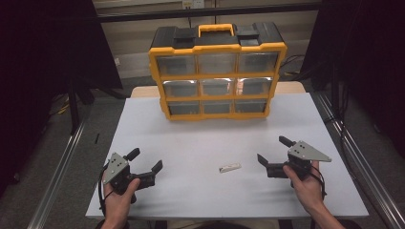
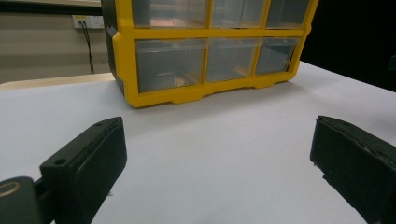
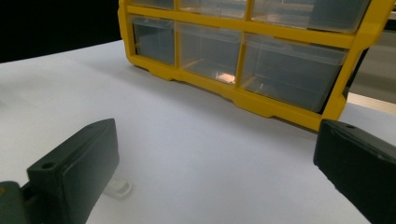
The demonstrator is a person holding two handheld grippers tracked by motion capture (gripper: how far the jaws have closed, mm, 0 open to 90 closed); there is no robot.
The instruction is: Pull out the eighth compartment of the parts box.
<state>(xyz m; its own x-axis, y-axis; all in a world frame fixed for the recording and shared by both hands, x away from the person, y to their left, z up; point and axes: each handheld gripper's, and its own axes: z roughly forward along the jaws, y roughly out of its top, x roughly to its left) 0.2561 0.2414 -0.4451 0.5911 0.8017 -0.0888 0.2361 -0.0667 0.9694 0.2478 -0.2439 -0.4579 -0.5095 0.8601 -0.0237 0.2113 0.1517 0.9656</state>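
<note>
The yellow organizer (image 1: 217, 71) serves as landmark. Its clear drawers (image 1: 217, 87) glare with reflected light in the high view, so whatever lies inside cannot be told. In the left gripper view the organizer (image 2: 205, 51) is cut off by the top edge, and only its lower rows show. In the right gripper view the organizer (image 3: 247, 51) is likewise cropped at the top. Nearer than the organizer, the small white piece (image 1: 229, 168) is too small to identify; in the right gripper view the piece (image 3: 119, 187) sits partly hidden behind a black jaw.
</note>
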